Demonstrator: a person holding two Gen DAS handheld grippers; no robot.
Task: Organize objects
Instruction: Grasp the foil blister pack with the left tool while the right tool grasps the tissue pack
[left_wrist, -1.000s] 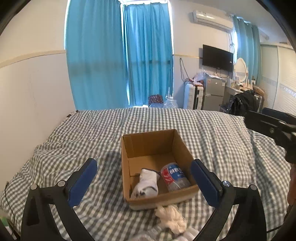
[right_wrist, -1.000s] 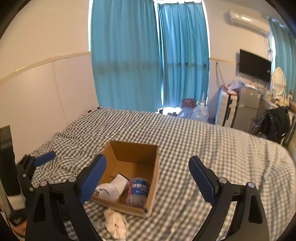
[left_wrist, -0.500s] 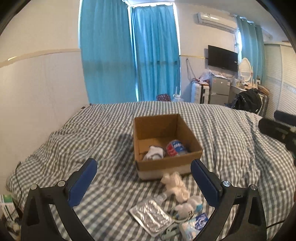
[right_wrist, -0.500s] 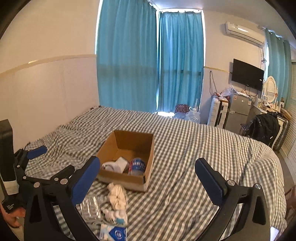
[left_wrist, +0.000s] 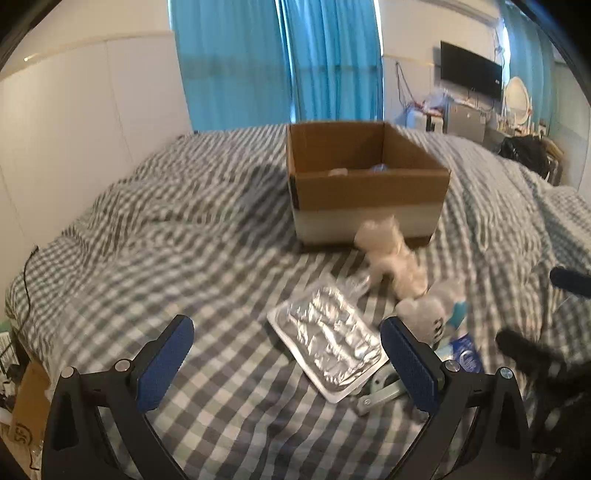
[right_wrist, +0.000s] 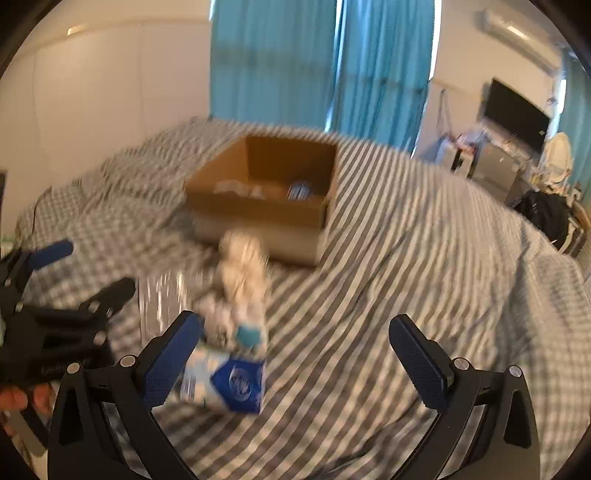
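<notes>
Your left gripper (left_wrist: 284, 360), fingers spread wide, has the foil pack (left_wrist: 327, 345) just inside its right finger; your right gripper (right_wrist: 295, 354) gapes beside the blue packet (right_wrist: 229, 380), with bare checked bedspread (right_wrist: 369, 277) ahead.

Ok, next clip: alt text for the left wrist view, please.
The open left gripper hovers empty above a checked bedspread, in front of a silver foil pack, a crumpled white cloth and some small blue and white packets. Behind them sits an open cardboard box, with blue curtains beyond the bed.
</notes>
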